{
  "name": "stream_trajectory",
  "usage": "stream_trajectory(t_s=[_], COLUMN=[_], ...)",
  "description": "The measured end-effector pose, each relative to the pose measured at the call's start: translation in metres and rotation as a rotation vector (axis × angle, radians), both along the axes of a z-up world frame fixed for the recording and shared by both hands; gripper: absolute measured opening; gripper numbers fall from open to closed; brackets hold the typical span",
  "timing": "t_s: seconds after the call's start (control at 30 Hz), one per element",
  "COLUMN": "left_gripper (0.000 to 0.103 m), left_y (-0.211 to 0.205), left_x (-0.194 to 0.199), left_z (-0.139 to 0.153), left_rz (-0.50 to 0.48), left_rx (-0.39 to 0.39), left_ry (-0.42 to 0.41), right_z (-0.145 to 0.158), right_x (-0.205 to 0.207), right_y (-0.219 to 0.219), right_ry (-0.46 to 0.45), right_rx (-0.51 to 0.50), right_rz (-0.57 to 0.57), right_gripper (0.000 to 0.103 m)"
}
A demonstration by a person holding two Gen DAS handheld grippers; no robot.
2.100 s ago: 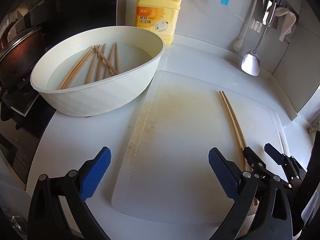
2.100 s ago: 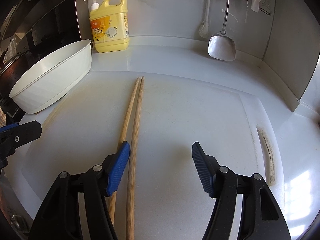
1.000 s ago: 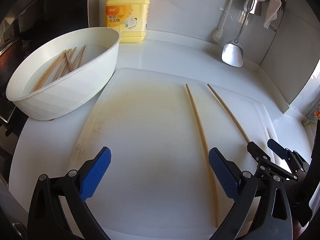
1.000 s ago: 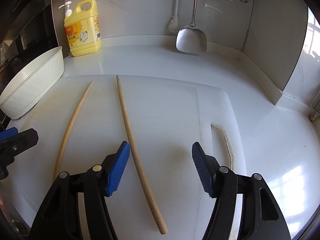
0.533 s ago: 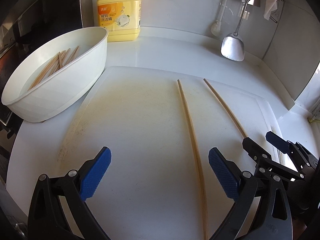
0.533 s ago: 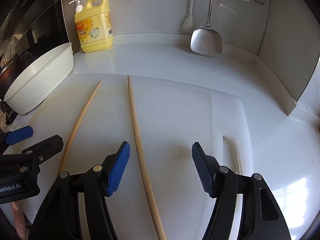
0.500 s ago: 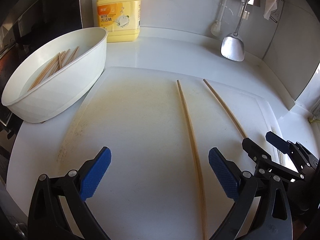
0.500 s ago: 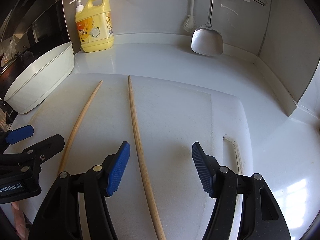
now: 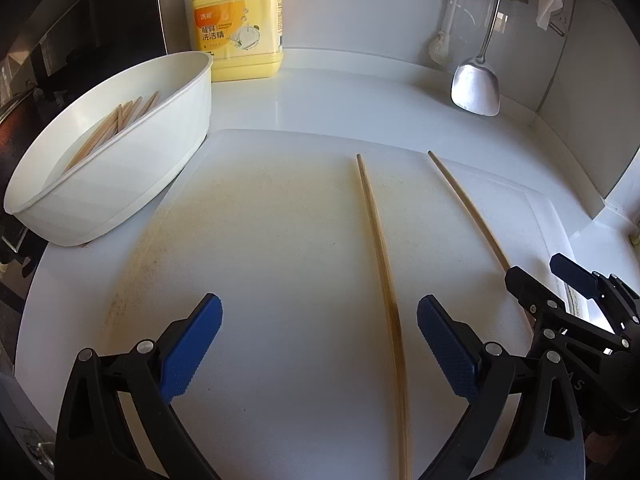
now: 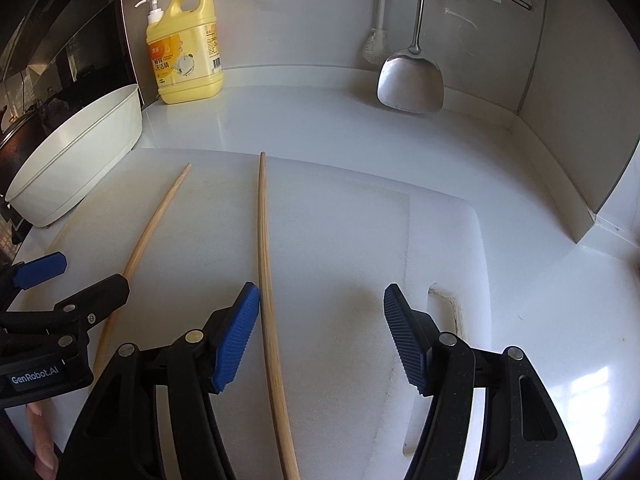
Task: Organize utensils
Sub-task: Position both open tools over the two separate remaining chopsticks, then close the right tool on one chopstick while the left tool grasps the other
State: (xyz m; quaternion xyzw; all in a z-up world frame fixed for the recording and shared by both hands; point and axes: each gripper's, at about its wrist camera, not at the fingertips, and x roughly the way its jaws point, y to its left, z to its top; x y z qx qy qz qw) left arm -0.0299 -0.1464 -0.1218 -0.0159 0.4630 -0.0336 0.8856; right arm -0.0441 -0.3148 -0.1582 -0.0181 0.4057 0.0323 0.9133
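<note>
Left wrist view showed 2 wooden chopsticks [image 9: 384,280] lying apart on the white cutting board [image 9: 260,240]; more waited in the white oval basin [image 9: 120,184]. Both grippers' jaws gaped wide, empty.

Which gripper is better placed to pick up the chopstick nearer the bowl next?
The left gripper: that left chopstick lies between its open fingers. The right gripper straddles the other chopstick, farther from the bowl.
</note>
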Motion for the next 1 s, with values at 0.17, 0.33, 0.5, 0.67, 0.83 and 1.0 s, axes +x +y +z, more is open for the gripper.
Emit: stream_trajectory(t_s=[0.17, 0.33, 0.5, 0.67, 0.83, 1.0], left_gripper=[0.096, 0.096, 0.096, 0.084, 0.056, 0.027], left_y=[0.002, 0.002, 0.001, -0.001, -0.002, -0.006], left_x=[0.003, 0.003, 0.004, 0.003, 0.001, -0.001], left_z=[-0.003, -0.004, -0.005, -0.003, 0.001, 0.004], left_rz=[0.013, 0.012, -0.004, -0.025, -0.049, -0.065], left_rx=[0.005, 0.022, 0.031, 0.028, 0.025, 0.02], left_ry=[0.017, 0.011, -0.008, -0.029, -0.048, -0.059], right_z=[-0.001, -0.003, -0.004, -0.004, -0.003, -0.002], right_x=[0.002, 0.002, 0.005, 0.007, 0.006, 0.006], right_y=[0.003, 0.005, 0.005, 0.012, 0.019, 0.029], right_ry=[0.001, -0.003, 0.004, -0.006, -0.018, -0.035], right_rx=[-0.014, -0.004, 0.025, 0.016, 0.008, -0.013], right_rz=[0.024, 0.03, 0.029, 0.061, 0.089, 0.101], right_gripper=[0.062, 0.062, 0.061, 0.05, 0.033, 0.015])
